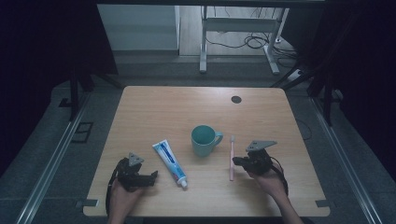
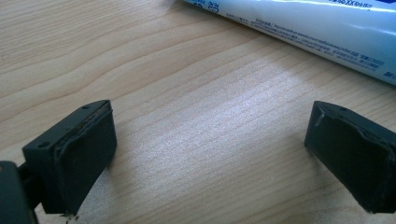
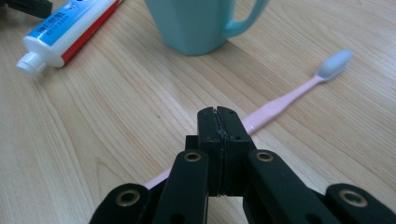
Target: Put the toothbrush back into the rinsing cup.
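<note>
The left tool (image 1: 153,176) is resting low on the pale wooden worktop (image 1: 159,107) with its jaws spread wide around bare wood, just left of the white-and-blue toothpaste tube (image 1: 170,163). Right of that, a teal ceramic mug (image 1: 204,140) is standing upright. The slim pink toothbrush (image 1: 231,158) is lying beside it, the right tool (image 1: 236,160) sitting over its handle, jaws pressed together
</note>
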